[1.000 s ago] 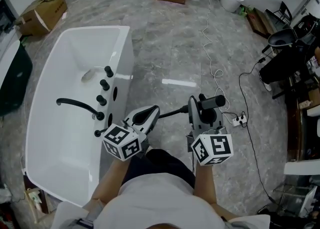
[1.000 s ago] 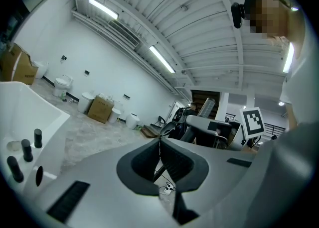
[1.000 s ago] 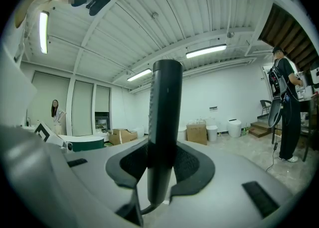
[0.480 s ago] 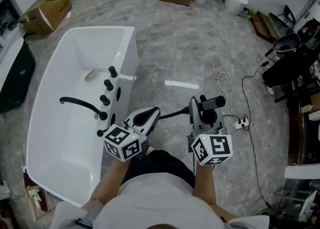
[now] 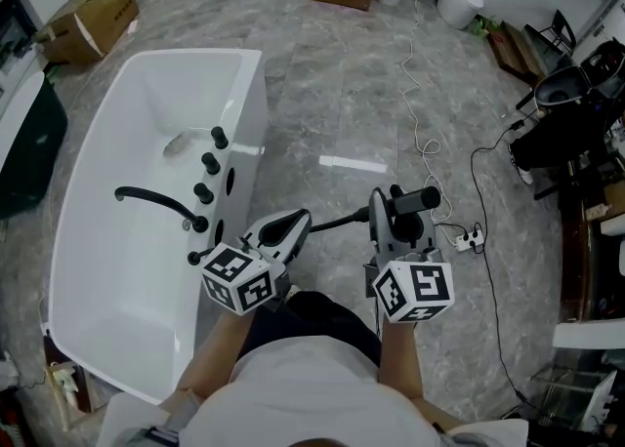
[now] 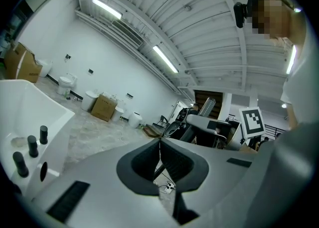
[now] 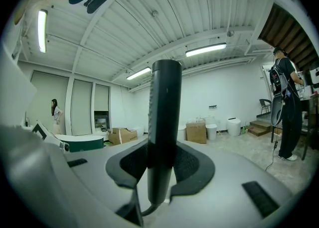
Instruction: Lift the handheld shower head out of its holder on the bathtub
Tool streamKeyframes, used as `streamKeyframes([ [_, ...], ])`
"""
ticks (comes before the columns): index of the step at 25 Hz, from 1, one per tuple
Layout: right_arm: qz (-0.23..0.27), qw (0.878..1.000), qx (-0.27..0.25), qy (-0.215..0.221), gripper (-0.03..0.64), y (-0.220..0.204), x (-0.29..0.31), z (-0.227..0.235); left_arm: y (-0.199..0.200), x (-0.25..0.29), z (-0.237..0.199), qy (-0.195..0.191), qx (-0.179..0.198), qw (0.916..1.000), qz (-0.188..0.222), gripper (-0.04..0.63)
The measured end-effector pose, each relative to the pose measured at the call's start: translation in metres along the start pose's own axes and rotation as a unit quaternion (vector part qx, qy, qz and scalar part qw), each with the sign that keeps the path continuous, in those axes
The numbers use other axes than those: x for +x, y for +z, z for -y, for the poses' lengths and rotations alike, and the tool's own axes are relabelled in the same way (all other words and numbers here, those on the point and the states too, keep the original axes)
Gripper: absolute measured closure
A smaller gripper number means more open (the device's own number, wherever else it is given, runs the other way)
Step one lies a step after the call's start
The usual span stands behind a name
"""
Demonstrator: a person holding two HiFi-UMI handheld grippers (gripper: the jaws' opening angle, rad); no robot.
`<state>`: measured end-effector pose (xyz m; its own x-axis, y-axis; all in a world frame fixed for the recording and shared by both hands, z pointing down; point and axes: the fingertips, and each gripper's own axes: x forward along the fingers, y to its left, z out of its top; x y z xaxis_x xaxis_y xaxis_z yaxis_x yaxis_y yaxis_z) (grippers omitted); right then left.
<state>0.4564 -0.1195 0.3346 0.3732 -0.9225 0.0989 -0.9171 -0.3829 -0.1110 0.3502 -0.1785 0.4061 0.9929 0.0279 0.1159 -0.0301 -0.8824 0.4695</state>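
The white bathtub (image 5: 107, 269) lies to the left of your left gripper (image 5: 305, 216), well apart from your right one. On its near rim, a curved black spout (image 5: 151, 203) reaches over the basin, beside a row of black knobs (image 5: 207, 164). Your left gripper sits just right of the tub wall. In the left gripper view its jaws meet at the tips (image 6: 160, 141) with nothing between them. A black hose (image 5: 337, 223) runs from behind this gripper across to your right gripper (image 5: 389, 203). The right jaws are clamped on the dark handle of the shower head (image 5: 415, 200), which is clear of the tub and over the floor. In the right gripper view it stands upright between the pads (image 7: 164, 102). Right of that gripper, a white power strip (image 5: 469, 235) lies on the grey floor (image 5: 332, 94).
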Motion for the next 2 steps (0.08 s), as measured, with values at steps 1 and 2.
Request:
streamKeyframes([
  [1,0.001,1.0,0.0,-0.001,0.489,0.0,0.0,-0.0007,-0.0004,-0.0008,-0.0007,0.0,0.0,1.0,0.0,0.583],
  [2,0.002,1.0,0.0,-0.002,0.489,0.0,0.0,-0.0014,-0.0008,-0.0017,-0.0014,0.001,0.0,1.0,0.0,0.583],
])
